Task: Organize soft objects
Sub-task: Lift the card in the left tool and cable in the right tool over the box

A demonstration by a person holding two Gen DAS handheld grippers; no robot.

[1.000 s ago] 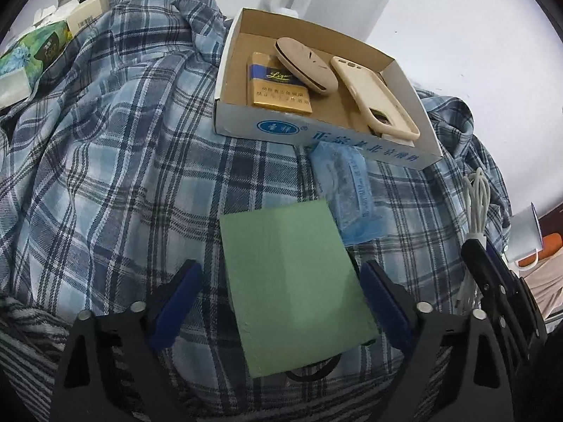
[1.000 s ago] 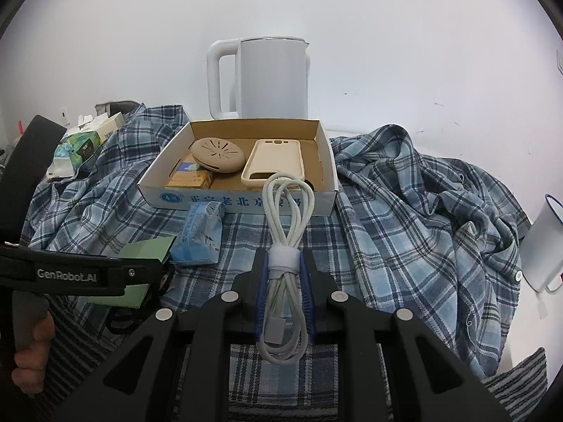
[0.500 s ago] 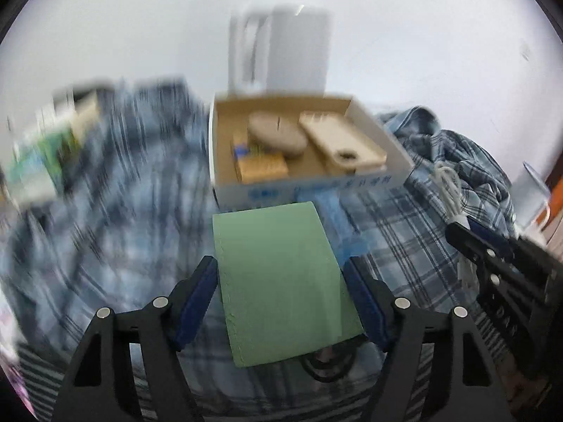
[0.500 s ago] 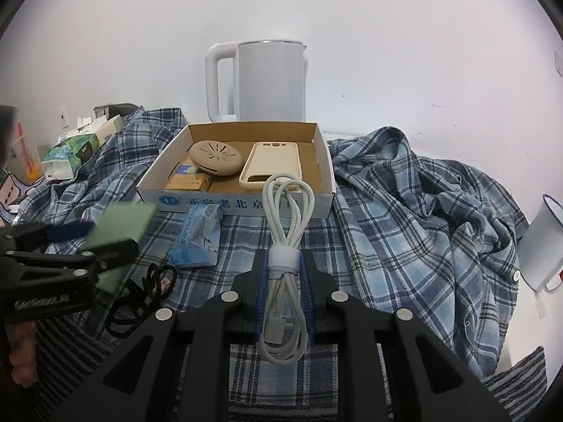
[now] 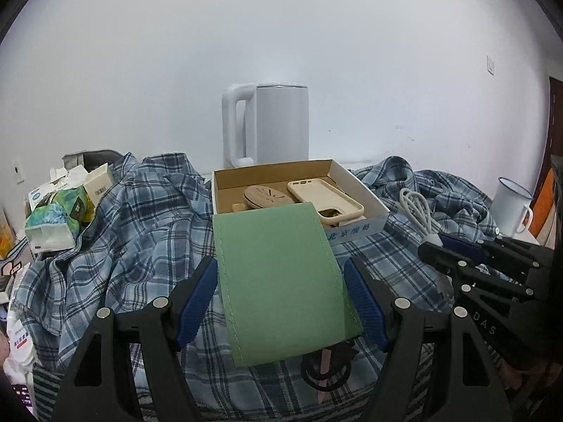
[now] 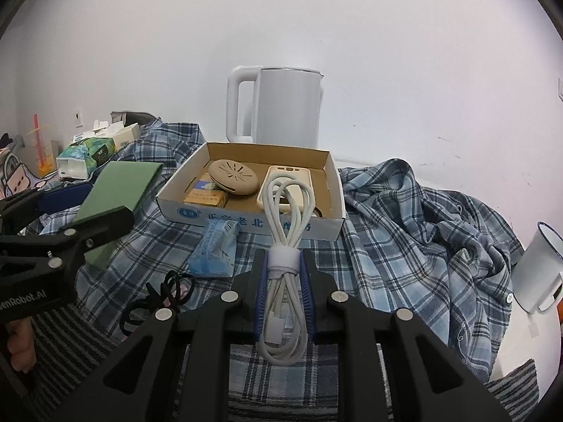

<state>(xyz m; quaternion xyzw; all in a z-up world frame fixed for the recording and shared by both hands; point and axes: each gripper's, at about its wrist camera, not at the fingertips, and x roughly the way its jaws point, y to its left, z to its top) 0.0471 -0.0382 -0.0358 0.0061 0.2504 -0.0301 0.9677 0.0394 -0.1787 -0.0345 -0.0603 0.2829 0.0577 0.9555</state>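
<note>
left gripper [image 5: 283,286]: held level above the plaid shirt [image 5: 133,239], pointing at the cardboard box [image 5: 373,207]; jaws spread wide, blue pads against both side edges of the green pouch [image 5: 281,281], which it carries off the cloth.
green pouch: flat, long axis along the fingers, far edge toward the box and covering part of its front wall in the left view; in the right view it sits left of the box, raised.
right gripper [image 6: 284,286]: level, aimed at the box front; jaws nearly closed, clamped on the white cable [image 6: 286,246].
white cable: coiled in a long loop, bound by a white strap at the fingertips, long axis along the fingers; loop end reaches over the box front wall, plug end lies back between the pads.
box contents: tan round disc [image 6: 232,177], beige phone case [image 6: 286,184], yellow pack [image 6: 206,195].
in front of box: blue tissue packet [image 6: 214,248] on the shirt, just left of the right gripper.
near left gripper: black hair ties [image 6: 165,295] on the cloth, under the pouch.
behind box: white kettle [image 5: 269,123].
far right: enamel mug [image 6: 538,270].
far left: tissue boxes [image 5: 58,211].
</note>
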